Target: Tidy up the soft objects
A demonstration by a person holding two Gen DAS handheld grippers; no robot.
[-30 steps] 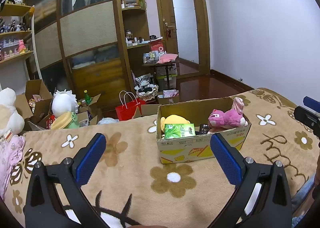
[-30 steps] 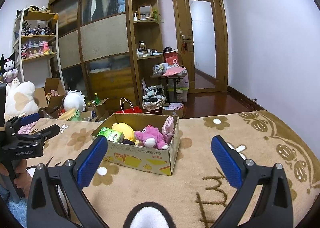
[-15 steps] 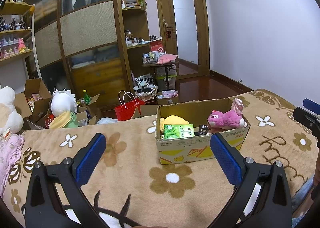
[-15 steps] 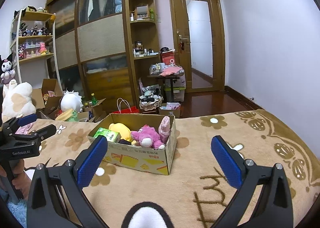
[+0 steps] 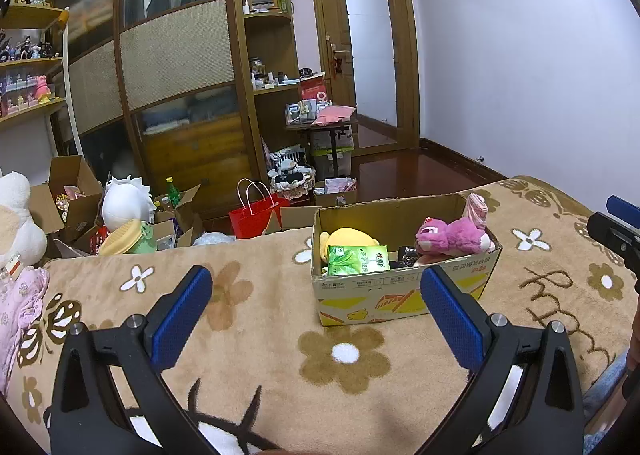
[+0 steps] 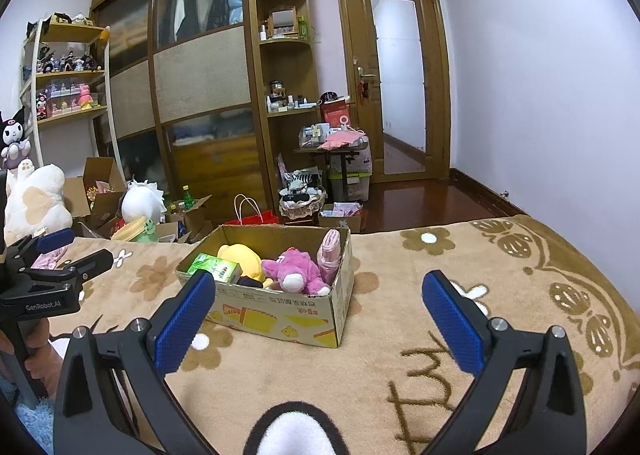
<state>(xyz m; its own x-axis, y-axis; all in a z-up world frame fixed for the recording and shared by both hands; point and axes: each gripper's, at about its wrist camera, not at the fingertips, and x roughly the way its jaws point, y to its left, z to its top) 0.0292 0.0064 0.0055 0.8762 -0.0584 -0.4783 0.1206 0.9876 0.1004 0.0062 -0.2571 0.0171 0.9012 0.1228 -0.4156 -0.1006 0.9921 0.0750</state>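
A cardboard box [image 5: 400, 295] [image 6: 280, 315] sits on the brown flowered blanket [image 5: 260, 335] of a bed. Inside it lie a pink plush bear [image 5: 452, 233] [image 6: 298, 269], a yellow plush [image 5: 348, 237] [image 6: 240, 255], a green tissue pack [image 5: 358, 259] [image 6: 218, 267] and a pink striped roll [image 6: 330, 251]. My left gripper [image 5: 316, 315] is open and empty, held short of the box. My right gripper [image 6: 314, 315] is open and empty too, to the box's right; its tip [image 5: 616, 227] shows at the left wrist view's right edge.
Beyond the bed's far edge the floor holds open cartons [image 5: 76, 191], a red bag [image 5: 256, 215], a white plush [image 5: 124, 203] and a basket [image 6: 302, 203]. A large white plush [image 6: 36, 199] and pink cloth [image 5: 20, 303] lie at the bed's left. Wardrobe and door stand behind.
Both views have shifted only slightly; the box sits a touch lower and nearer in the right wrist view. Both grippers stay open and empty.
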